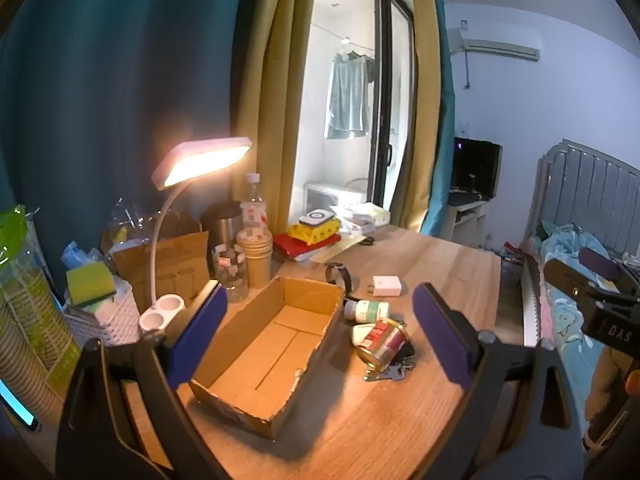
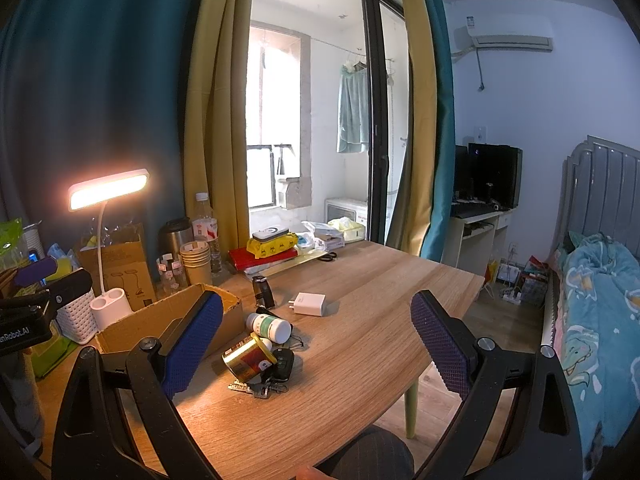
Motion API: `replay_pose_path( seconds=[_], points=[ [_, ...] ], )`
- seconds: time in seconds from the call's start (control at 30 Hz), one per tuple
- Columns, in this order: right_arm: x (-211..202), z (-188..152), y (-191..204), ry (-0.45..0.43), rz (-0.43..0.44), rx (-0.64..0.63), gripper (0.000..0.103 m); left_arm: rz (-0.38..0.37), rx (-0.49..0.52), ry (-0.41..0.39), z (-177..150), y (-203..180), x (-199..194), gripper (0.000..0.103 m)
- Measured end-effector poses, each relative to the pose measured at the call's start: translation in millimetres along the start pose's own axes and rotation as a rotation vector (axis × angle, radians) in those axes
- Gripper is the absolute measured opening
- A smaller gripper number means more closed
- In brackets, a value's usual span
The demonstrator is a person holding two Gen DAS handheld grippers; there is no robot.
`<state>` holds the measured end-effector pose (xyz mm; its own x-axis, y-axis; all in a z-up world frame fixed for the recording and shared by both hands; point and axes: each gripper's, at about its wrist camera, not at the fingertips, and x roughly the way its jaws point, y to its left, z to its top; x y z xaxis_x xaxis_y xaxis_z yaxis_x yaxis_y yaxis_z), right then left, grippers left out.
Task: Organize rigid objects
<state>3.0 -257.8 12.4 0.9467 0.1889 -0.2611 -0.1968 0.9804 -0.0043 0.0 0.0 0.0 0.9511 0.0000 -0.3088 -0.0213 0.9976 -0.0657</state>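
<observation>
An open, empty cardboard box [image 1: 276,344] lies on the wooden table [image 1: 432,256]; it also shows in the right wrist view [image 2: 160,320]. To its right lie a gold-and-red tin can [image 1: 382,344] [image 2: 248,358] on its side, a white pill bottle [image 1: 368,310] [image 2: 270,326], a key bunch with a car fob [image 1: 394,368] [image 2: 272,378], a white charger [image 1: 386,286] [image 2: 310,304] and a dark watch [image 1: 340,276] [image 2: 264,292]. My left gripper [image 1: 320,332] is open above the box. My right gripper [image 2: 316,344] is open above the table, right of the pile.
A lit desk lamp [image 1: 192,164], white basket with sponge [image 1: 104,312], paper cups [image 1: 258,256], bottles, kettle and stacked packages [image 1: 312,236] crowd the table's back and left. A bed [image 2: 600,300] stands to the right, with a computer desk [image 2: 484,216] behind it.
</observation>
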Motion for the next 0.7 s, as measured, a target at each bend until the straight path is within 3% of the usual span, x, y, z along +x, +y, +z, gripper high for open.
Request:
replay_pose_path(
  seconds=[0.7],
  points=[
    [3.2,-1.3,0.6,0.003,0.001,0.004,0.097,-0.014,0.008,-0.021,0.8,-8.0,-2.5,0.094]
  ],
)
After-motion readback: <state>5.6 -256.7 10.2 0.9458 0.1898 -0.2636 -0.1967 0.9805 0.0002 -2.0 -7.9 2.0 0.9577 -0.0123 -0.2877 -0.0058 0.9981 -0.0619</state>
